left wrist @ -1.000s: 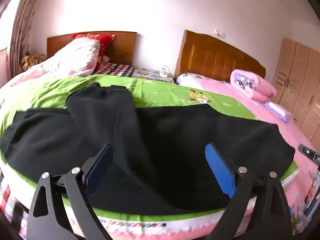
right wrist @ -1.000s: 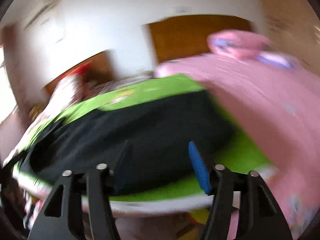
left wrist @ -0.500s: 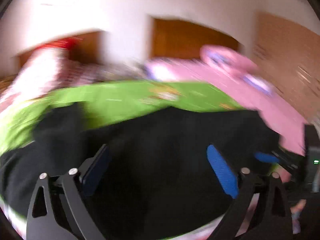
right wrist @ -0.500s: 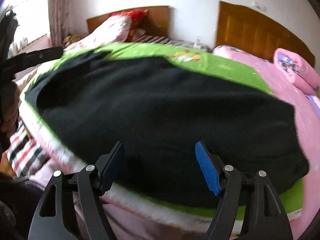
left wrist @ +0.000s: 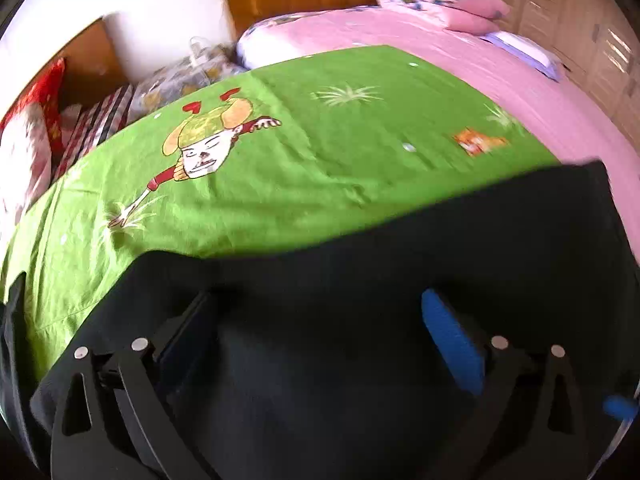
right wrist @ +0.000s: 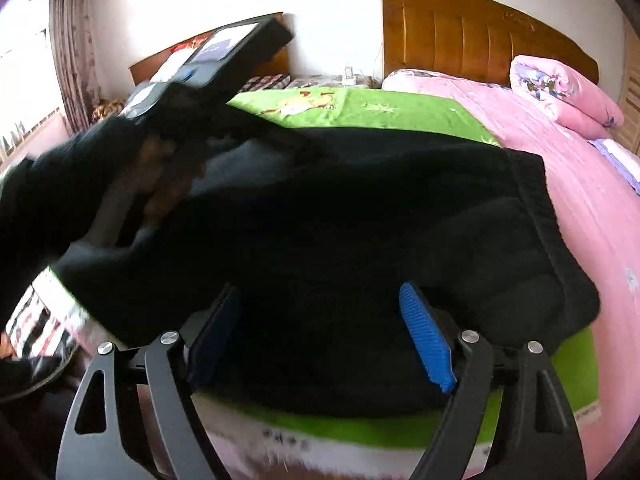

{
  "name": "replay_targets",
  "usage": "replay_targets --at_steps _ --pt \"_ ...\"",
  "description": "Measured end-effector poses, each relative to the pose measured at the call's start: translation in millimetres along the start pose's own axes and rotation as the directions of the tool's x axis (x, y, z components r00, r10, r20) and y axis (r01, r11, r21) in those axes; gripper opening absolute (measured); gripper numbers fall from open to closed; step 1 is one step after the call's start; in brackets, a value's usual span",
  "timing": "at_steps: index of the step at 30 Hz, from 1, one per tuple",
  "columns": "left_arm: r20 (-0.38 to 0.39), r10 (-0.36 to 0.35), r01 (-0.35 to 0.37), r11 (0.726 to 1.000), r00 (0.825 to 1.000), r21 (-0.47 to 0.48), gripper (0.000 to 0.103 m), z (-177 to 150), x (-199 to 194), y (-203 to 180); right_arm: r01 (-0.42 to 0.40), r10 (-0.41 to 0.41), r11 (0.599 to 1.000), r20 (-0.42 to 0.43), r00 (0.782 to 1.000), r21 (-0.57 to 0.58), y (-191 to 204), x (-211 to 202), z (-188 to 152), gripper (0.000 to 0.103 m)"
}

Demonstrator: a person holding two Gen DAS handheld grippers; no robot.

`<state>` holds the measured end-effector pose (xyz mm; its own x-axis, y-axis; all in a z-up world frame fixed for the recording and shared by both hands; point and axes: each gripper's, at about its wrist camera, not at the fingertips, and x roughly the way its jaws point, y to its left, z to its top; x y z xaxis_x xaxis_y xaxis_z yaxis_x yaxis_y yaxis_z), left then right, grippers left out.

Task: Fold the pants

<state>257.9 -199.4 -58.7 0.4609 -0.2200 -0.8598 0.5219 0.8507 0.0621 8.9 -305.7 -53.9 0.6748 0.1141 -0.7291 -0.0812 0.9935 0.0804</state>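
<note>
Black pants (right wrist: 360,208) lie spread across the green sheet (right wrist: 360,108) on the bed, with the ribbed waistband at the right. In the left wrist view the pants (left wrist: 340,280) fill the lower half. My left gripper (left wrist: 316,320) is open and empty, low over the pants. It also shows in the right wrist view (right wrist: 208,64) at the upper left, over the left part of the pants. My right gripper (right wrist: 320,332) is open and empty above the near edge of the pants.
A pink bed (right wrist: 580,200) with a folded pink quilt (right wrist: 564,88) lies to the right. Wooden headboards (right wrist: 480,36) stand against the white wall. A cartoon print (left wrist: 208,144) marks the green sheet. Wardrobe doors (left wrist: 592,32) are at the far right.
My left gripper has swung right and moved in low over the pants, and now shows in the right wrist view. My right gripper has moved closer to the near edge. Both stay open.
</note>
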Motion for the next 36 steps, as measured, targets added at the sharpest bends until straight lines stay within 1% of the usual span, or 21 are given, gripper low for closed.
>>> replay_targets --at_steps 2,3,6,8,9,10,13,16,18,19,21,23,24,26,27,29,30,31,33,34,36 --pt "0.012 0.021 -0.021 1.0 1.0 -0.002 0.102 0.6 0.2 -1.8 0.02 -0.02 1.0 0.02 1.0 0.022 -4.7 -8.2 5.8 0.078" --pt "0.023 0.028 -0.028 1.0 0.999 -0.002 0.102 2.5 -0.8 -4.2 0.028 -0.031 0.999 0.066 0.997 0.047 -11.8 -18.0 7.5 0.079" --pt "0.045 0.022 -0.022 1.0 0.999 -0.011 0.102 1.3 -1.7 -4.6 -0.003 -0.014 0.992 0.137 0.99 0.124 -28.0 -20.6 13.3 0.09" --pt "0.053 0.022 -0.022 1.0 0.998 -0.012 0.102 3.2 -0.8 -4.4 0.022 -0.027 0.991 0.043 0.999 0.129 -31.4 0.1 10.5 0.09" --pt "0.058 0.02 -0.019 1.0 0.998 -0.014 0.102 5.6 1.7 -3.0 0.056 -0.058 0.995 0.019 0.998 0.087 -27.4 7.1 3.2 0.091" --pt "0.062 0.018 -0.017 1.0 0.998 -0.016 0.102 5.0 1.1 -2.4 0.07 -0.073 0.996 0.043 0.996 0.06 -22.9 4.7 -1.1 0.091" --pt "0.07 0.003 -0.001 1.0 0.998 -0.023 0.102 5.8 -0.2 0.3 0.034 -0.037 0.994 0.03 0.999 0.106 -27.2 -2.5 -7.5 0.091" --pt "0.116 -0.025 0.031 0.998 0.993 -0.047 0.098 5.1 -21.7 12.2 0.07 -0.068 0.994 -0.028 0.997 0.079 -23.6 -10.3 -1.6 0.091" --pt "0.204 -0.058 0.074 0.995 0.977 -0.07 0.097 -3.3 -59.0 28.8 0.102 -0.102 0.991 -0.006 0.995 0.084 -14.7 -21.4 8.2 0.09" --pt "0.273 -0.066 0.092 0.992 0.96 -0.084 0.098 -13.4 -85.8 41.7 0.088 -0.091 0.994 0.034 0.995 0.07 -6.1 -30.9 13.7 0.09" --pt "0.404 -0.041 0.106 0.984 0.914 -0.14 0.1 -45.5 -144.0 78.2 0.014 -0.014 1.0 0.136 0.991 0.006 18.6 -48.2 31.3 0.09" --pt "0.486 0.018 0.102 0.971 0.874 -0.218 0.101 -86.1 -189.9 119.2 -0.065 0.08 0.994 0.193 0.978 -0.084 47.9 -54.1 48.5 0.091" --pt "0.507 0.077 0.083 0.955 0.858 -0.284 0.101 -114.3 -212.2 146.4 -0.113 0.143 0.981 0.203 0.969 -0.155 70.9 -51.7 60.3 0.091" --pt "0.486 0.193 0.036 0.905 0.852 -0.423 0.101 -161.8 -238.4 191.6 -0.176 0.233 0.945 0.191 0.953 -0.275 116.1 -42.8 79.9 0.091" --pt "0.445 0.267 0.001 0.857 0.855 -0.516 0.101 -195.3 -251.6 220.7 -0.209 0.284 0.912 0.176 0.942 -0.353 146.5 -35.4 92.4 0.091" --pt "0.376 0.36 -0.054 0.78 0.854 -0.623 0.101 -242.7 -266.1 257.2 -0.269 0.375 0.831 0.134 0.917 -0.486 200.4 -20.7 113.8 0.091" --pt "0.328 0.414 -0.093 0.728 0.849 -0.679 0.101 -272.7 -273.6 277.6 -0.3 0.417 0.787 0.106 0.903 -0.539 226.0 -12.7 123.2 0.093" --pt "0.296 0.447 -0.115 0.691 0.844 -0.714 0.101 -292.7 -277.9 290.6 -0.33 0.455 0.739 0.073 0.888 -0.587 253.7 -4.5 131.9 0.094" --pt "0.222 0.497 -0.144 0.596 0.839 -0.79 0.101 -334.8 -282.8 320.9 -0.382 0.507 0.645 -0.004 0.862 -0.662 314.5 16.5 154.0 0.094" --pt "0.2 0.505 -0.141 0.559 0.84 -0.817 0.101 -349.6 -282.7 332.0 -0.411 0.524 0.608 -0.046 0.85 -0.679 341.0 26.3 163.4 0.094" --pt "0.171 0.505 -0.095 0.458 0.846 -0.884 0.101 -382.5 -281.9 355.1 -0.465 0.542 0.554 -0.123 0.831 -0.691 385.6 46.4 180.2 0.094"
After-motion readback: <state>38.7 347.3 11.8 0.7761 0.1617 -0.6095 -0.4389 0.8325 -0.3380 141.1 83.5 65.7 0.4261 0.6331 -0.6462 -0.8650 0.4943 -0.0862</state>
